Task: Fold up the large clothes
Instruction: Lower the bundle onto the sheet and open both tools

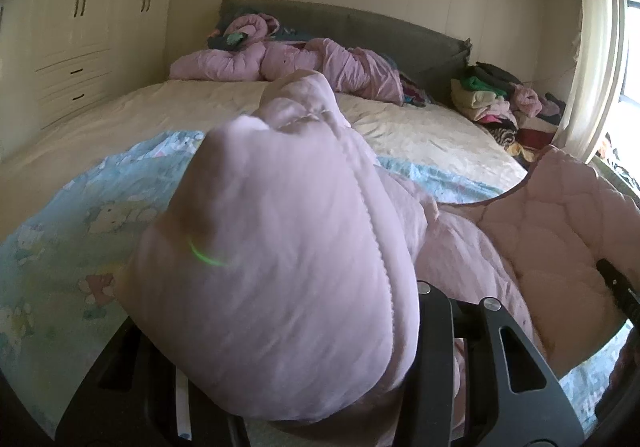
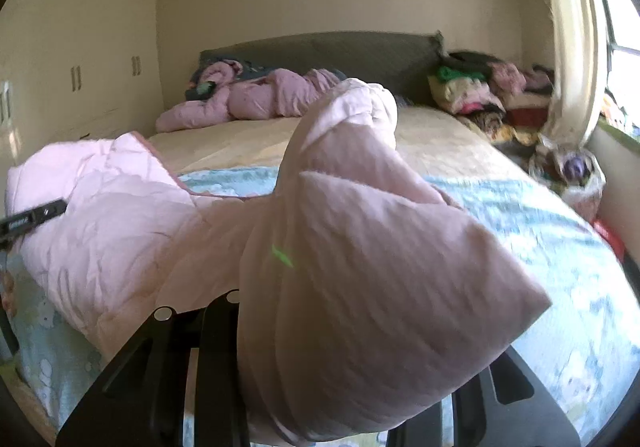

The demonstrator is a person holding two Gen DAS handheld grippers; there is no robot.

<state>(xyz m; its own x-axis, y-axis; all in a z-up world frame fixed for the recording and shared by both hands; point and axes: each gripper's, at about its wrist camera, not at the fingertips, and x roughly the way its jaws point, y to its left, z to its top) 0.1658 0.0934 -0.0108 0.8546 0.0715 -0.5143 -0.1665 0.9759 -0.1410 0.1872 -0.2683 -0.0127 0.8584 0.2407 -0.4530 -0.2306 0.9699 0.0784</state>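
A large pale pink quilted garment (image 1: 280, 267) is lifted above the bed; its padded bulk fills the middle of both views (image 2: 360, 307). My left gripper (image 1: 320, 387) is shut on one part of it, the fabric bunched between the black fingers (image 1: 434, 335). My right gripper (image 2: 340, 387) is shut on another part, cloth draped over its fingers (image 2: 216, 347). The garment's quilted body (image 2: 100, 215) hangs between the two grippers. The tip of the other gripper shows at the right edge of the left view (image 1: 618, 287) and the left edge of the right view (image 2: 36, 217).
A light blue cartoon-print sheet (image 1: 80, 215) covers the near part of the bed (image 1: 420, 127). More pink quilted clothing (image 1: 288, 63) lies by the grey headboard (image 1: 380, 31). A clothes pile (image 1: 500, 99) sits at the far right. Wardrobes (image 1: 80, 27) stand left, curtain and window (image 2: 576, 27) right.
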